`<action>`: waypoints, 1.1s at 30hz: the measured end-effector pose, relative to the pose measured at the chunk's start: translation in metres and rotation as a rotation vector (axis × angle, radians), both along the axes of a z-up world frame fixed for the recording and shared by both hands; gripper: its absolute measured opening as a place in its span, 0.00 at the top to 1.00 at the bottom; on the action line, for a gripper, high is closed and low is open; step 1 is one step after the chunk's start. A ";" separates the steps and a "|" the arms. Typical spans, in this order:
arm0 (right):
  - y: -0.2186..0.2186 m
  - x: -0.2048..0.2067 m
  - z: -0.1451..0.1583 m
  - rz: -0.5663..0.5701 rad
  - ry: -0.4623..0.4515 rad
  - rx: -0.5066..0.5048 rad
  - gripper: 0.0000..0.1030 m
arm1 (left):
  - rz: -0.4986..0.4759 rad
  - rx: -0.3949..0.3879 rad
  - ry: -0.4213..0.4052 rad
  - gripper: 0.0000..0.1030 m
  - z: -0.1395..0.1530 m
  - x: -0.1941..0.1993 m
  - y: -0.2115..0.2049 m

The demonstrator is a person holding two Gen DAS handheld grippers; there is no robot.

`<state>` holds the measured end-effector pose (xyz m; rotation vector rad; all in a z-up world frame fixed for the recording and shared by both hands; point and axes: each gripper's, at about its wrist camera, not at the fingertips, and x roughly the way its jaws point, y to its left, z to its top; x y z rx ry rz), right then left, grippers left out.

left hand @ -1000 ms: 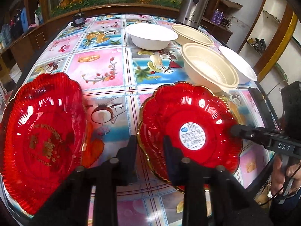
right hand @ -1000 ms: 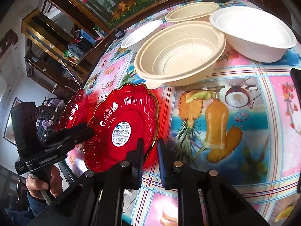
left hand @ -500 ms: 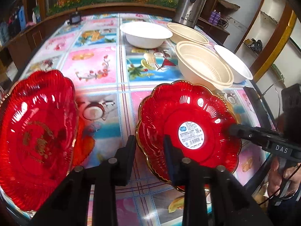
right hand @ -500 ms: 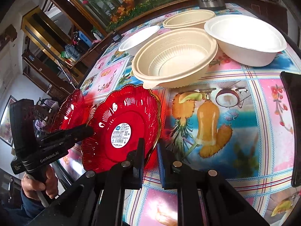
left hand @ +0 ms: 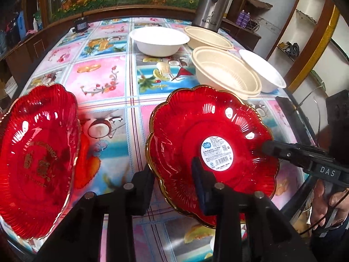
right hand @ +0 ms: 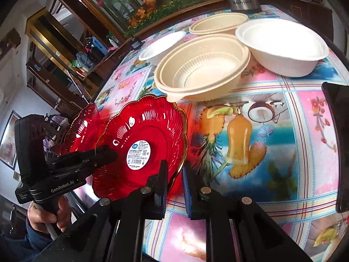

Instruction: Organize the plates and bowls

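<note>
The labelled red plate [left hand: 218,131] hangs tilted over the tabletop [left hand: 104,78], its right rim pinched in the closed right gripper [right hand: 174,170]. The left gripper [left hand: 172,170] straddles its near rim, jaws slack. The second red plate [left hand: 37,148] lies left of it, nearer the left hand

A scalloped, translucent red plastic plate with a gold rim [left hand: 220,131] is tilted with its underside up (a round white barcode sticker at its centre), lifted at an angle over the near edge of the surface. A second red scalloped plate with gold lettering [left hand: 37,152] lies face up to its left. Farther back stand two ribbed cream bowls, one near [left hand: 224,72] and one behind it [left hand: 207,38], and two smooth white bowls, one at the right edge [left hand: 264,72] and one mid-surface [left hand: 159,40], all upright and empty.
</note>
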<state>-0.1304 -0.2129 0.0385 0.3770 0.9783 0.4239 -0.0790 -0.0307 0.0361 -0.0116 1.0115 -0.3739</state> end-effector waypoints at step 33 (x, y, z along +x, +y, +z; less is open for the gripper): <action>0.212 0.073 0.036 0.326 -0.090 -0.114 0.86 | 0.445 -0.063 -0.067 0.69 0.027 -0.013 0.201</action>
